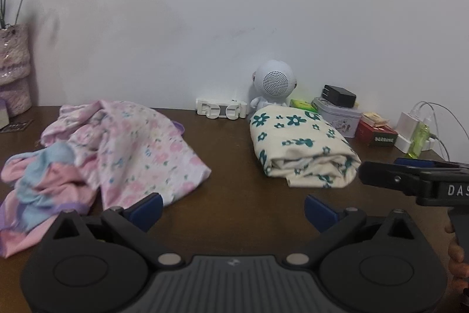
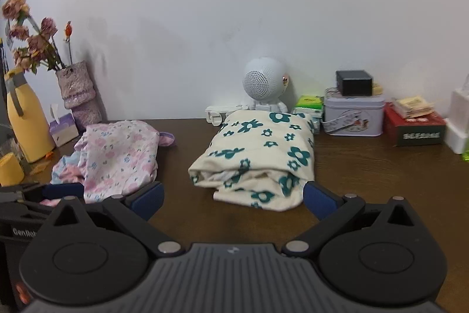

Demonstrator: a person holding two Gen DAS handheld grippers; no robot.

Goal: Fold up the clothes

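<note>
the folded cream cloth with teal flowers (image 2: 258,157) lies as a thick bundle on the dark brown wooden table (image 2: 366,175), its layered open edge toward the cameras and its far end just in front of the white round-headed speaker figure (image 2: 263,84). well apart to its left sits one loose heap of unfolded clothes: a pink floral garment (image 1: 140,148) spread over a crumpled pink and pale blue piece (image 1: 44,184), whose near edge is cut off by the picture.

the right gripper (image 2: 233,200) has its blue-padded fingers spread wide with nothing between them, the bundle just beyond. the left gripper (image 1: 233,209) is likewise spread wide and empty over bare table.

a lilac textured vase (image 2: 80,96) holds dried pink flowers (image 2: 29,34). a pale metal tin (image 2: 354,115), lid on, carries a black box (image 2: 353,82); its contents are hidden. the red box (image 2: 416,128) bears small packets, its print too blurred to read. one yellow bottle (image 2: 25,125) stands at the left.
</note>
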